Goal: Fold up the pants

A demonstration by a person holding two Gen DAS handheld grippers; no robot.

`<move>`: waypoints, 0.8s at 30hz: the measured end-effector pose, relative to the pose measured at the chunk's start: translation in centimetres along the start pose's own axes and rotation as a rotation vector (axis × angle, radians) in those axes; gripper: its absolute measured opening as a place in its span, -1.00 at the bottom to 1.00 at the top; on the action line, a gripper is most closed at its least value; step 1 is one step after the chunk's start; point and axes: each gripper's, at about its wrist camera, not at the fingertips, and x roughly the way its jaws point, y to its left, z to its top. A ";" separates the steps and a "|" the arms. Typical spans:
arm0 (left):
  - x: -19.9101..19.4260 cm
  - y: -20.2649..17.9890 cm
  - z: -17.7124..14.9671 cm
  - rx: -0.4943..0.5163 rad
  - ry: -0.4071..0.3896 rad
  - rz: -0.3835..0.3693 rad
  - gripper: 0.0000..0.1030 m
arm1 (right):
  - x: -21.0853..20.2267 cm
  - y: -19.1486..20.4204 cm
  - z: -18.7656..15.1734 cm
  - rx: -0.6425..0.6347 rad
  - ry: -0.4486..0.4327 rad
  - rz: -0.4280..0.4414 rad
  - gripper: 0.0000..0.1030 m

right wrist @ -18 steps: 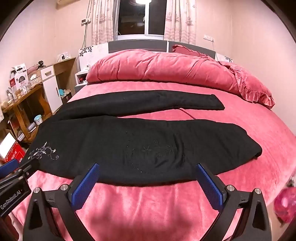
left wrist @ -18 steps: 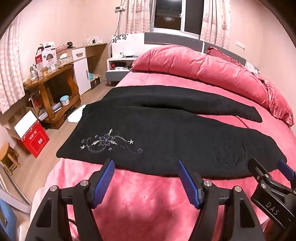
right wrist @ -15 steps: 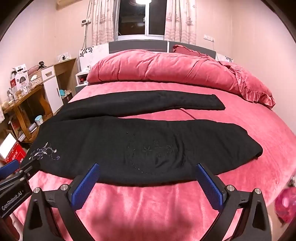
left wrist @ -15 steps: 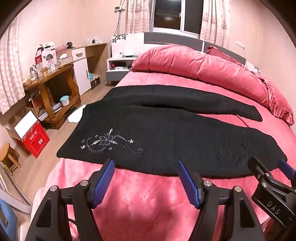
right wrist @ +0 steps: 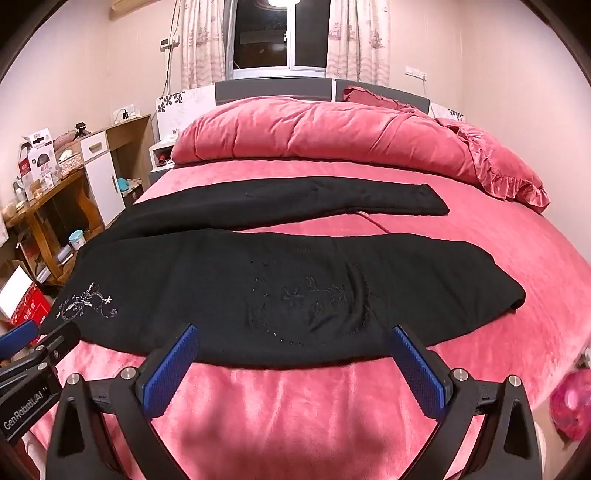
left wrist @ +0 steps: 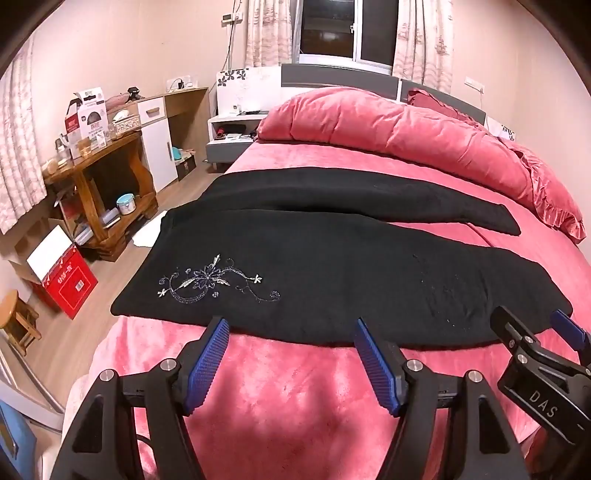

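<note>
Black pants (left wrist: 332, 280) lie flat on the pink bedspread (left wrist: 295, 398), just ahead of and below both my jaws. Long axis runs crosswise to my reach: waist end w/ silver flower embroidery (left wrist: 214, 282) off to my left, leg ends tapering off to my right. Two legs split in a V; near leg's hem edge sits right past my fingertips, far leg (right wrist: 295, 203) lies well beyond it, toward the rolled pink duvet (right wrist: 332, 133).

My left gripper (left wrist: 290, 354) is spread wide, nothing btwn the blue pads, hovering over bare bedspread just short of the near edge, roughly by the embroidery. My right gripper (right wrist: 295, 360) is also spread wide and empty, same standoff, facing the mid-leg w/ its faint stitched motif (right wrist: 314, 295). Both tilt downward at the fabric. Neither touches cloth.

My guess: nothing folded yet. Left is nearer the waist, right nearer the cuffs, so probably each takes its own end of the near edge and carries it over onto the far leg.

Beyond: headboard (right wrist: 277, 86), window (right wrist: 280, 33), wooden desk (left wrist: 92, 162) left of bed.
</note>
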 end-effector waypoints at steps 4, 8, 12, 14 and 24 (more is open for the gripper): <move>0.0 0.0 0.0 -0.003 0.002 0.000 0.39 | 0.2 -0.1 -0.1 0.003 0.004 0.000 1.00; 0.1 -0.1 -0.1 0.000 0.005 0.001 0.39 | 0.3 -0.1 -0.1 0.002 0.009 0.000 1.00; 0.2 0.0 -0.1 0.001 0.008 0.001 0.39 | 0.4 -0.1 -0.2 0.006 0.011 0.001 1.00; 0.3 0.0 -0.2 0.002 0.010 0.001 0.39 | 0.4 0.0 -0.3 0.004 0.012 0.000 1.00; 0.5 0.1 -0.5 0.004 0.021 0.002 0.39 | 0.6 -0.1 -0.4 0.001 0.017 -0.001 1.00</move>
